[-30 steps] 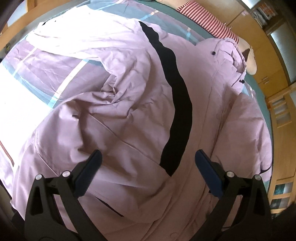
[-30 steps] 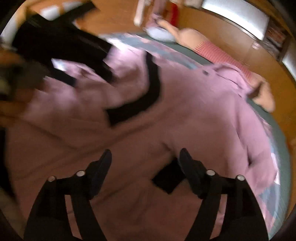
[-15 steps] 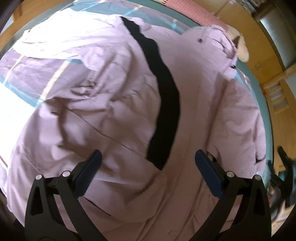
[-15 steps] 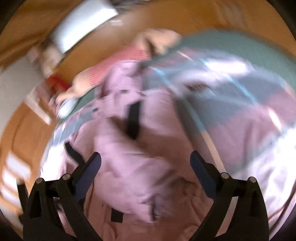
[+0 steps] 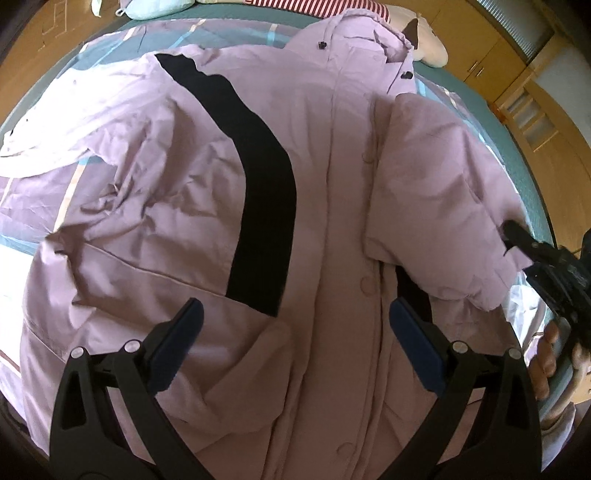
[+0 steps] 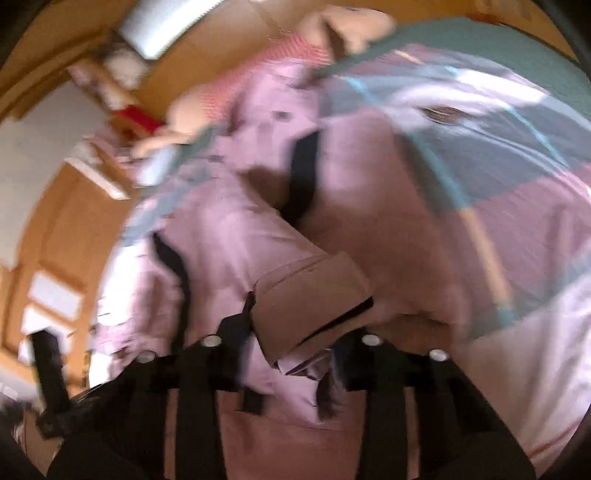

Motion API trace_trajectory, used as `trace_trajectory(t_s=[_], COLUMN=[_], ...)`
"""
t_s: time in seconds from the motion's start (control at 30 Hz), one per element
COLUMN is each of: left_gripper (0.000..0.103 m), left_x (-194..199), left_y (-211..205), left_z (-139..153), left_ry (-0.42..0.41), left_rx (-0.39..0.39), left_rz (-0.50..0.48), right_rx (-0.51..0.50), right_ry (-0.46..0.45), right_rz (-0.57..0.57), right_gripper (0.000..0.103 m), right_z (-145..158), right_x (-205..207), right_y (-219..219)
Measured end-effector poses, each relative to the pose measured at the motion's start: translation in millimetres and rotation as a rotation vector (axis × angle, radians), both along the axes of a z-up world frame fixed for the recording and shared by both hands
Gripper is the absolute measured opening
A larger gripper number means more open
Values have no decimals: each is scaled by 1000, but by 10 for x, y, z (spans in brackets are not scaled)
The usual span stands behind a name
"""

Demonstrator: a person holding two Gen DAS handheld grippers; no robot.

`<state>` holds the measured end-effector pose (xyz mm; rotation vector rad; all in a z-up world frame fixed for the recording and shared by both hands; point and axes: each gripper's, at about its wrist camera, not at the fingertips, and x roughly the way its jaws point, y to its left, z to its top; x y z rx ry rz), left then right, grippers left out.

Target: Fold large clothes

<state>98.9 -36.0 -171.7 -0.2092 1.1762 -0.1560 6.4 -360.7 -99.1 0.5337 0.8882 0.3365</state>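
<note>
A large lilac padded jacket (image 5: 325, 192) with a black stripe (image 5: 266, 206) lies front up on the bed, hood toward the far end. Its right sleeve (image 5: 436, 206) is folded onto the body. My left gripper (image 5: 295, 332) hovers open and empty above the jacket's lower front. My right gripper (image 5: 517, 240) shows at the right edge of the left wrist view, at the sleeve's cuff end. In the blurred right wrist view my right gripper (image 6: 295, 347) is narrowed around the sleeve cuff (image 6: 314, 299); its fingertips are hidden by the fabric.
The bed has a plaid purple, blue and white cover (image 5: 44, 192) over a teal sheet (image 5: 517, 155). A striped plush toy (image 5: 424, 40) and a pale pillow (image 5: 155, 7) lie at the head. Wooden cabinets (image 5: 517, 74) stand beyond.
My right gripper swung to the jacket's right side and closed in on the sleeve cuff. My left gripper shifted right, centring over the front placket.
</note>
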Motion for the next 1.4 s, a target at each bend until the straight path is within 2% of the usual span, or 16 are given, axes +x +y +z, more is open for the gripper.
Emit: trace_trajectory(t_s=[0.07, 0.13, 0.2, 0.27, 0.33, 0.47, 0.53, 0.67, 0.73, 0.8, 0.9, 1.03, 1.1, 1.17, 1.27, 1.4], left_gripper=[101, 101, 101, 101, 101, 101, 101, 101, 101, 101, 101, 101, 101, 101, 101, 101], left_x=[-8, -9, 6, 7, 32, 44, 4, -204, -234, -216, -191, -84, -16, 58, 37, 66], left_y=[42, 89, 148, 222, 308, 447, 586, 843, 830, 746, 470, 102, 71, 222, 556, 734], left_z=[42, 68, 66, 52, 20, 6, 92, 390, 494, 511, 496, 355, 240, 124, 121, 71], left_ry=[-20, -36, -36, -27, -6, 6, -40, -226, -280, -289, -287, -244, -179, -97, -93, -59], left_rx=[4, 6, 7, -3, -22, -30, -40, -184, -183, -202, -217, 36, 81, 25, -102, -109], left_rz=[19, 45, 76, 109, 146, 213, 290, 406, 381, 314, 182, 73, 62, 94, 221, 276], right_rx=[78, 147, 134, 112, 96, 131, 117, 75, 74, 63, 33, 21, 48, 104, 144, 318], right_ry=[-79, -150, -141, -142, -128, -90, -64, 25, 46, 61, 76, 83, 95, 143, 203, 379], right_rz=[149, 371, 455, 483, 460, 321, 222, 101, 82, 75, 76, 92, 117, 143, 140, 206], right_gripper=[34, 39, 67, 71, 71, 73, 75, 75, 75, 75, 75, 75, 75, 75, 75, 75], right_z=[155, 306, 331, 339, 319, 262, 211, 29, -18, -53, -102, -118, -139, -217, -295, -593], right_x=[-82, -195, -263, -310, -288, -112, -78, 23, 42, 53, 52, 73, 88, 114, 166, 237], right_y=[206, 529, 737, 821, 794, 494, 346, 207, 178, 182, 221, 247, 268, 283, 260, 289])
